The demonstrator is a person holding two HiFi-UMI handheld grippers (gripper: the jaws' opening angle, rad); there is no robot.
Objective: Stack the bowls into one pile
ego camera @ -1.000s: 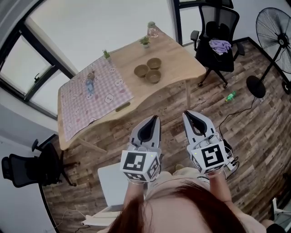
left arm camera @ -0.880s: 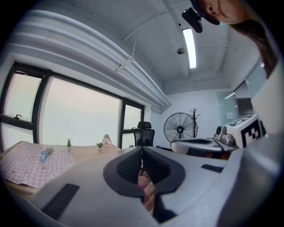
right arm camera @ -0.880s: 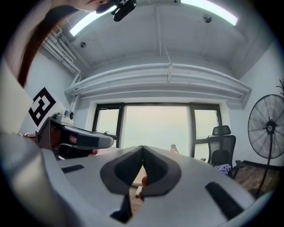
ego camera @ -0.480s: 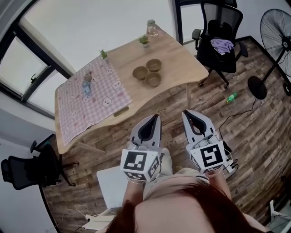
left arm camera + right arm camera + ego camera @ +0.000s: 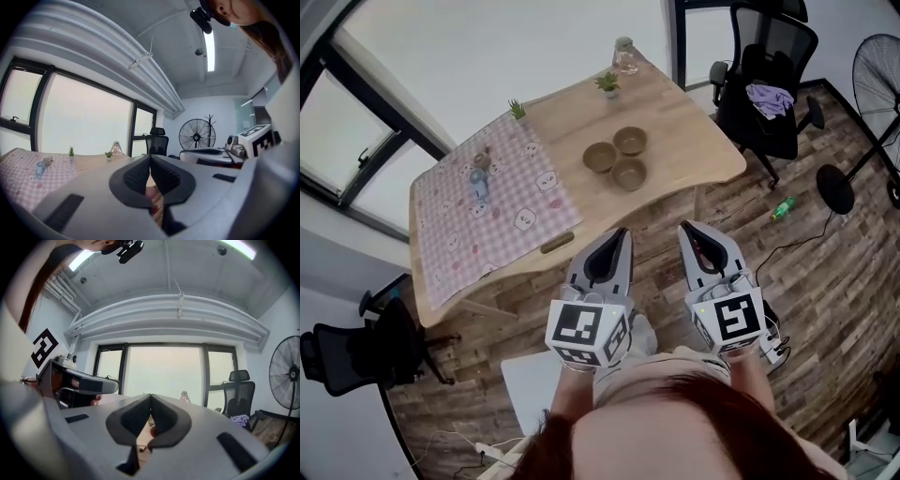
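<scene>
Brown round bowls (image 5: 629,173), three, sit unstacked on the light wooden table (image 5: 694,141) at twelve o'clock. Left gripper (image 5: 622,234) and right gripper (image 5: 686,230), both closed and empty, hang well short; all stacking remains.

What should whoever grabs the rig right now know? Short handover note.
Left claw: shut, empty.
Right claw: shut, empty.
Both are held side by side above the floor, short of the table, pointing towards it.
Bowls: three brown ones close together on the bare wood: left bowl, far bowl, near bowl. Each sits on the tabletop; none is nested.
Done: nothing stacked.
Left: reach the table, then nest two bowls into the third.
</scene>
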